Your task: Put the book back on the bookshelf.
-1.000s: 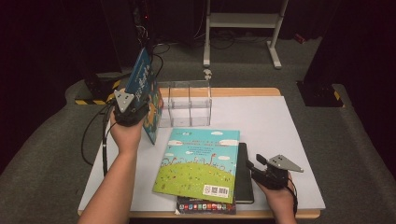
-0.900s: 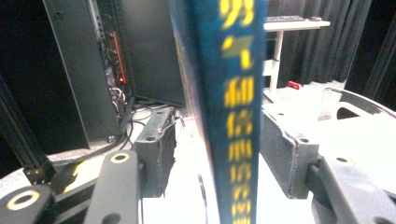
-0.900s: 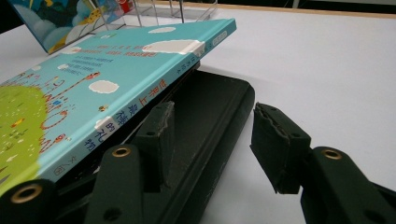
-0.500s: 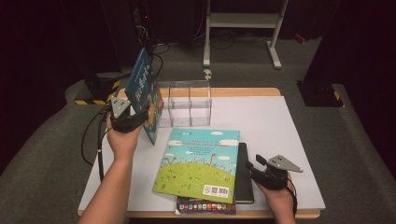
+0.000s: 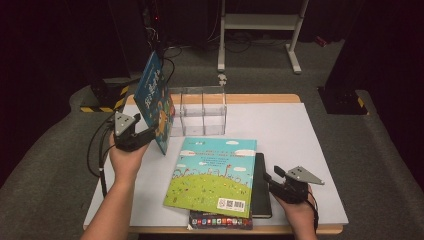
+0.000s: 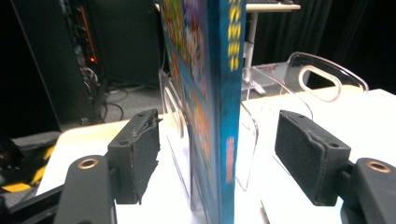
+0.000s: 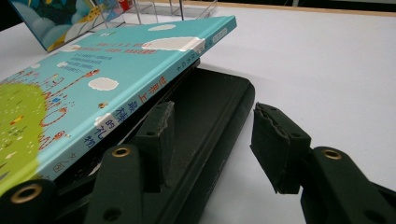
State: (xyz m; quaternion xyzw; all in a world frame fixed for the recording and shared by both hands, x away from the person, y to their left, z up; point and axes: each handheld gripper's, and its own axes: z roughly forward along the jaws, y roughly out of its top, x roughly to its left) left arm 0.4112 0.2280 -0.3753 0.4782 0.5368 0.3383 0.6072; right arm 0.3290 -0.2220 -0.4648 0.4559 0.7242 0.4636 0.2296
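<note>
once the blue picture book stands in the rack, release it

while my left gripper (image 5: 150, 134) sits at the left end of the clear acrylic book rack (image 5: 200, 112), its jaws have just been opening and now stand wide on either side of the blue picture book (image 5: 155, 102); in the left gripper view neither pad (image 6: 137, 154) touches the book's spine (image 6: 226, 107), so nothing is gripped. i judge the book is set upright against the rack's first clear divider (image 6: 175, 135) so that it stands without my hold. it leans slightly, its lower edge on the white table top (image 5: 300, 130).

my right gripper (image 5: 274, 181) rests low at the near right, jaws about half open. they straddle the edge of the black book (image 7: 210, 121) without pressing it, as far as the right gripper view shows, likely steadying the stack for the next pick.

the blue book is a thin hardback with a deep blue cover, bright cartoon artwork and yellow characters down the spine. the stack is topped by a turquoise and green picture book (image 5: 212, 172).
</note>
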